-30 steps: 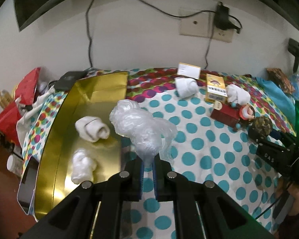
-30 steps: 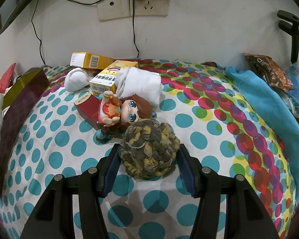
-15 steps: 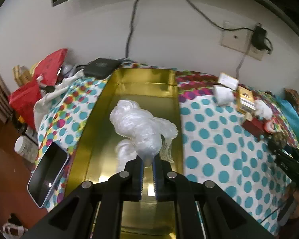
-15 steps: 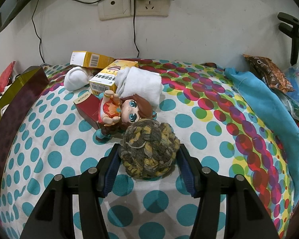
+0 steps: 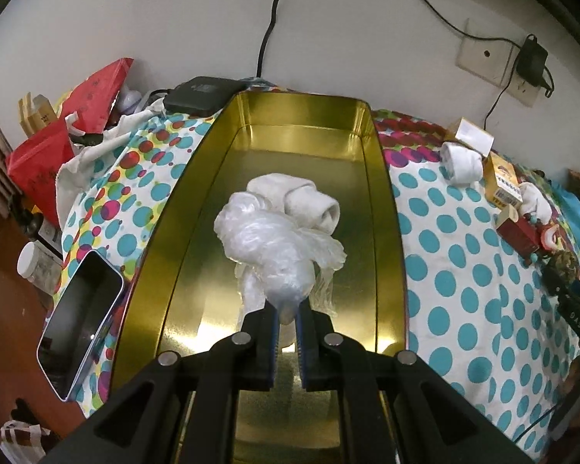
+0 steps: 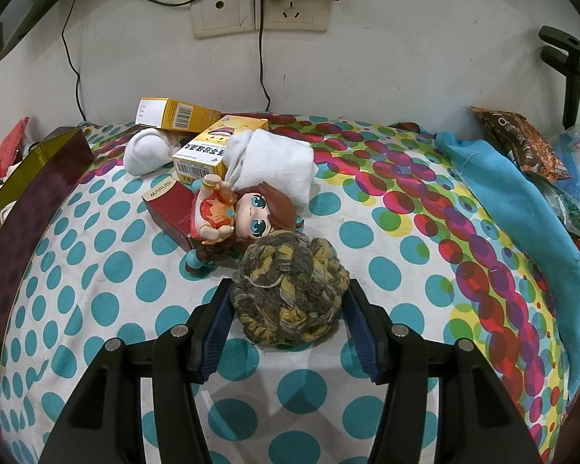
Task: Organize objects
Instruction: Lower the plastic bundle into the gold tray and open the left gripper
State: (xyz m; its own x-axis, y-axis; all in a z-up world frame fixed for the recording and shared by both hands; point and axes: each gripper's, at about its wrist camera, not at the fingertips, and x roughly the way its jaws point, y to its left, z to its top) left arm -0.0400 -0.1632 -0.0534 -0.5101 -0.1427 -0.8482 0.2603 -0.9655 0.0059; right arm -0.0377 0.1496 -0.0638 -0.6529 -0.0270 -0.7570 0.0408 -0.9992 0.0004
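Observation:
My left gripper is shut on a crumpled clear plastic bag and holds it above the gold tin tray. A rolled white sock lies in the tray behind the bag. My right gripper is shut on a brown and yellow yarn ball resting on the dotted cloth. A doll lies on a red box just beyond the yarn ball. Two white sock rolls and yellow boxes lie behind them.
A phone lies left of the tray near the table edge. Red bags and a black device sit at the far left. A blue cloth and a snack packet lie at the right. Wall sockets with cables stand behind.
My left gripper has carried the plastic bag leftward from the tray's right edge to over its middle. The right gripper and yarn ball have not moved.

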